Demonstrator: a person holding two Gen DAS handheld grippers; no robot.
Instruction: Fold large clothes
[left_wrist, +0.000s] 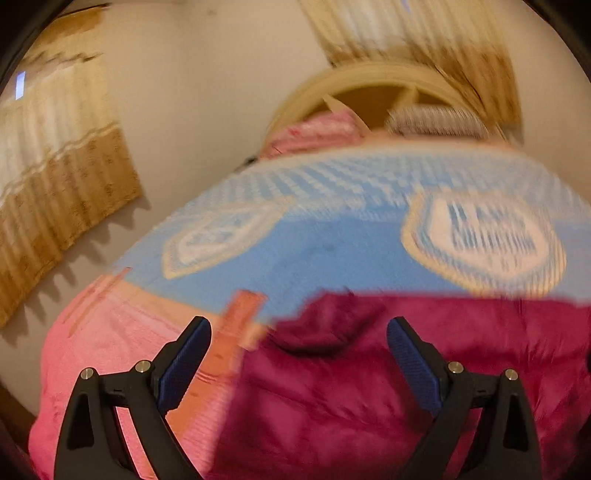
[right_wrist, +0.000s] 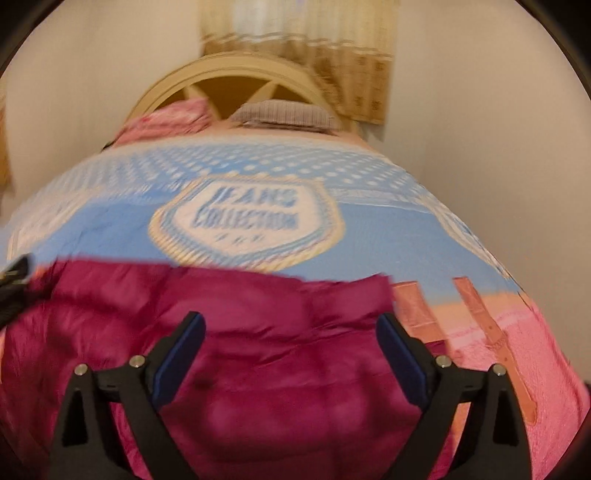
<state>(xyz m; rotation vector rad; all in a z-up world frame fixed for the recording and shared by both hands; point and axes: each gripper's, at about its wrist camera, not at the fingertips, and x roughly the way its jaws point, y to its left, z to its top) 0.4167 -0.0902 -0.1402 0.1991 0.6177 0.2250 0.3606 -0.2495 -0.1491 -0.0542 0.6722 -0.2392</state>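
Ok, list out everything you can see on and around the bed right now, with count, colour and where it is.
garment: one, magenta, plush, spread over the near end of the bed under both grippers
bedspread: one, light blue with white badge prints, pink and orange band at the near edge, covers the bed
pink pillow: one, pink, head of the bed, left
grey pillow: one, greyish striped, head of the bed, right of the pink one
headboard: one, cream, arched, against the far wall
curtains: tan and cream, on the side wall and behind the headboard
left gripper: black with blue pads, open, above the garment's left edge
right gripper: black with blue pads, open, above the garment
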